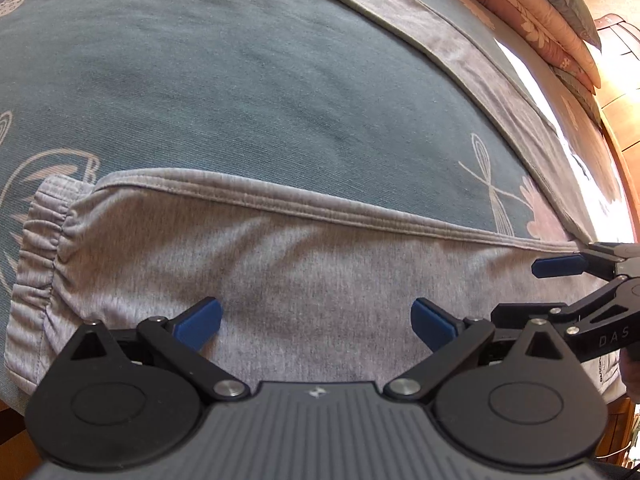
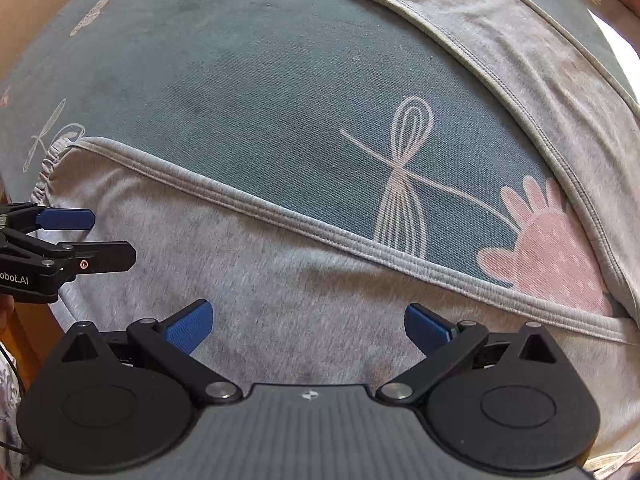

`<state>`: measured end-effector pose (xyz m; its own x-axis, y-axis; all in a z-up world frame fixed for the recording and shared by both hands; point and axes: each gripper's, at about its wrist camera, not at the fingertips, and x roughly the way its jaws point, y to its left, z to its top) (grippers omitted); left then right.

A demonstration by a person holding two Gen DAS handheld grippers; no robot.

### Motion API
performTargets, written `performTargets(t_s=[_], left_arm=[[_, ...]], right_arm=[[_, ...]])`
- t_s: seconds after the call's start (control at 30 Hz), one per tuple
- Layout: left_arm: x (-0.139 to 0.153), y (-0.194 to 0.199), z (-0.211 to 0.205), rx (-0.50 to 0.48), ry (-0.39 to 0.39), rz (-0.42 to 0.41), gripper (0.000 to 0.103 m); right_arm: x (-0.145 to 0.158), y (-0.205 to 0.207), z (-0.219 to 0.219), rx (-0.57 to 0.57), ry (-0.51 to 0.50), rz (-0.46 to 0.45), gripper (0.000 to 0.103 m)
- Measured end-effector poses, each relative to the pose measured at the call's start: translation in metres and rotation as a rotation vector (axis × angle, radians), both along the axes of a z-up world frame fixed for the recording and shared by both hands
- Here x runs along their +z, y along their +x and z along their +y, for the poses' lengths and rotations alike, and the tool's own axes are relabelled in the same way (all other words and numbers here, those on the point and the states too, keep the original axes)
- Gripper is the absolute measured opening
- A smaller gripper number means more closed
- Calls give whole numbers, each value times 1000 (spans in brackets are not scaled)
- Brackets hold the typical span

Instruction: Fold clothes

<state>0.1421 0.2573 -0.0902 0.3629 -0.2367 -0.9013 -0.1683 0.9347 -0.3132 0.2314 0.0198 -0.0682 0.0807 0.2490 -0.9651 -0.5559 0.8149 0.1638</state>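
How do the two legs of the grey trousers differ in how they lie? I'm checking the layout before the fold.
The near trouser leg lies crosswise right under both open claws, left claw and right claw; the far trouser leg runs diagonally away, beyond reach. The near leg's gathered cuff shows; the far leg's end is out of frame. Both are grey, flat on the blue-green bedspread.

One grey pair of trousers (image 1: 280, 280), with two legs spread apart on one blue-green sheet (image 1: 220, 80). Two grippers (image 1: 316, 322) (image 2: 308, 320), each with two blue pads (image 1: 198, 324). Several folded quilts (image 1: 552, 12) are stacked at the far edge; their number is unclear.
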Motion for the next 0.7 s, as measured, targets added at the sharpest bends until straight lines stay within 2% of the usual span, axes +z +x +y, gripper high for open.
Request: performTargets(t_s=[0.07,0.17,0.27,0.33,0.37,0.43,0.53,0.7], left_arm=[[1,1,-4,-14,29,10,102],[1,0,-5,19,46,16,102],[5,-1,-1,69,91,31,102],[12,-4,4,113,135,38,102],[16,-5,4,111,131,35,102],[21,-3,-6,73,117,39,102],[25,1,-30,-18,84,51,102],[23,12,-82,-161,51,43,102]], right_arm=[[-9,2,-3,-3,18,16,103],[-13,4,-7,-20,46,12,103],[-11,1,-4,-29,68,3,103],[-5,-3,-3,-19,117,23,103],[-1,-7,-3,-5,139,29,103],[5,-16,-6,36,159,31,103],[6,-28,-20,81,110,-6,103],[4,-33,-77,31,12,-50,103]])
